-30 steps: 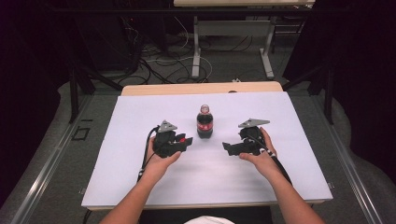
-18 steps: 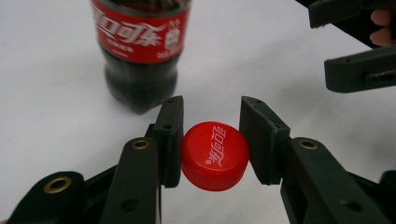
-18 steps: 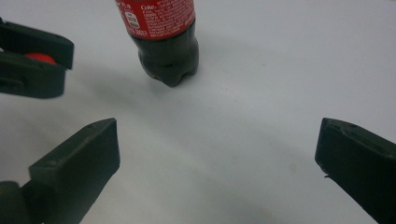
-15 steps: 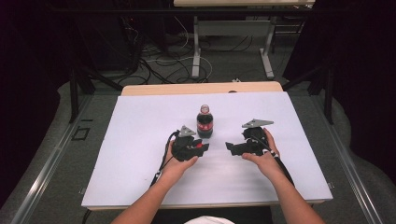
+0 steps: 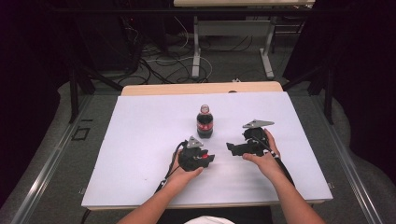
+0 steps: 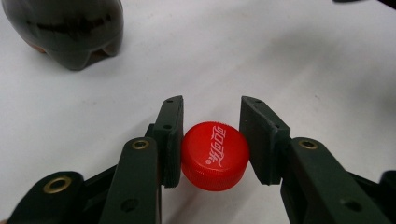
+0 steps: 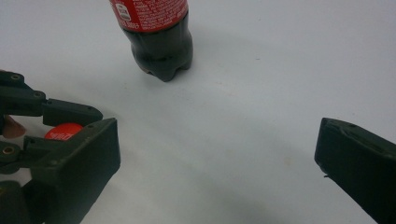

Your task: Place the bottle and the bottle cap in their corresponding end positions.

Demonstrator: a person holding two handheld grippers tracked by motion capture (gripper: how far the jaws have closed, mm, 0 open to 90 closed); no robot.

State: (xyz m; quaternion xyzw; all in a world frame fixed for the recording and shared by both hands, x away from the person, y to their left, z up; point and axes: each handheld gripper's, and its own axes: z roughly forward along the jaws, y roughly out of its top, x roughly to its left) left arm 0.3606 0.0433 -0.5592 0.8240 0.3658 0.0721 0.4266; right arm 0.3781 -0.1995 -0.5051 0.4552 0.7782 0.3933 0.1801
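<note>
On the white counter [image 5: 140,154] a small cola bottle [image 5: 204,122] stands upright near the middle, its dark drink and red label showing in the right gripper view and its neck open at the top in the high view. Just in front of the bottle, on the person's side, the left gripper [image 6: 211,140] sits low over the counter with its two black jaws closed in against a red bottle cap [image 6: 215,155]; the cap lies top side up with white lettering across it, pressed between the jaws on both sides. The bottle's lobed base shows at the upper left of the left gripper view, apart from the cap. The right gripper [image 5: 232,148] is held to the right of the left one, near it but not touching, its jaws spread wide with only bare counter between them. From the right gripper view, the cap shows as a red sliver inside the other gripper's jaws.
</note>
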